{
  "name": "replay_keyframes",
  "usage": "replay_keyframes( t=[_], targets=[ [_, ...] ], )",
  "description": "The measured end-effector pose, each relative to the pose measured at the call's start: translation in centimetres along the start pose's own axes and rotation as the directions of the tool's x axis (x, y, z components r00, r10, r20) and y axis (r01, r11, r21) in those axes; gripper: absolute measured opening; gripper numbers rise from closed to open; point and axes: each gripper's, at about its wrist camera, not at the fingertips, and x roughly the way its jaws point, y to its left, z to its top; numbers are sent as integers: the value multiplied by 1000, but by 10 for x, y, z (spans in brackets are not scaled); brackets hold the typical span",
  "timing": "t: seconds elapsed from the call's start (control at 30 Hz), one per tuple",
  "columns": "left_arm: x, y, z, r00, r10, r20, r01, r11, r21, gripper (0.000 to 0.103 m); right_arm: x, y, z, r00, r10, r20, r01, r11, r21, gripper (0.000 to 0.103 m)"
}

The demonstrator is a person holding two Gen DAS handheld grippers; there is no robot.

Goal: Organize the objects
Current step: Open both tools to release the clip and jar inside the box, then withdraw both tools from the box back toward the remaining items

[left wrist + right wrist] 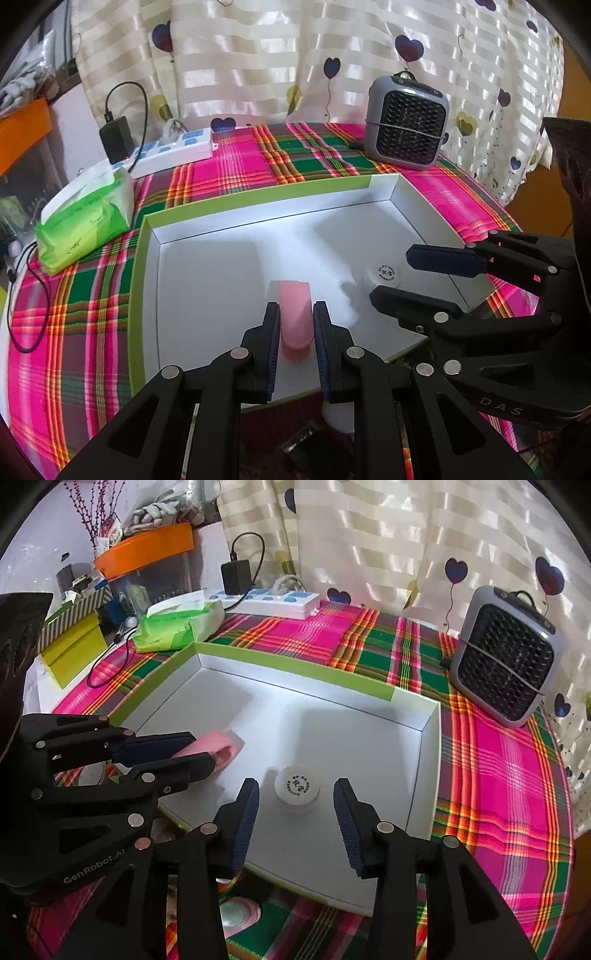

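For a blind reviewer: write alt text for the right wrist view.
The right gripper hangs open over a small white round jar standing in a shallow white box with a green rim. At left, the left gripper is shut on a pink object inside the same box, which sits on a pink and green plaid cloth.

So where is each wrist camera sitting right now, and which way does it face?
Left wrist: behind the left gripper, facing the curtain; shut on the pink tube over the white tray; right gripper at right.
Right wrist: behind the open right gripper, above the white jar; left gripper at left.
Shared: tray, tube, jar, fan, tissue pack.
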Motion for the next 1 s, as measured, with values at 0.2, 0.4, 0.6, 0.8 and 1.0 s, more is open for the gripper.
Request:
replay_keyframes(
  t=[0.2,0.4,0.6,0.8,1.0],
  targets=[
    [-20,-3,-5,1000,9,28,-9,1000,-4,17,-22,3,-8,999,-32,41,31,999,21,44],
    [-41,-7,-15,998,12,56,-11,1000,-12,17,-48,13,-17,996,-12,88,9,999,34,44],
    [-61,-11,-31,997,12,73,-10,1000,-26,17,-64,29,-33,994,16,108,-20,999,41,44],
    [-71,-14,-49,997,18,80,-15,999,-35,17,-70,41,-51,993,41,108,-47,997,56,44],
    [-74,-15,-60,996,18,84,-15,999,-36,17,-70,48,-64,994,47,98,-54,996,67,44]
  ],
)
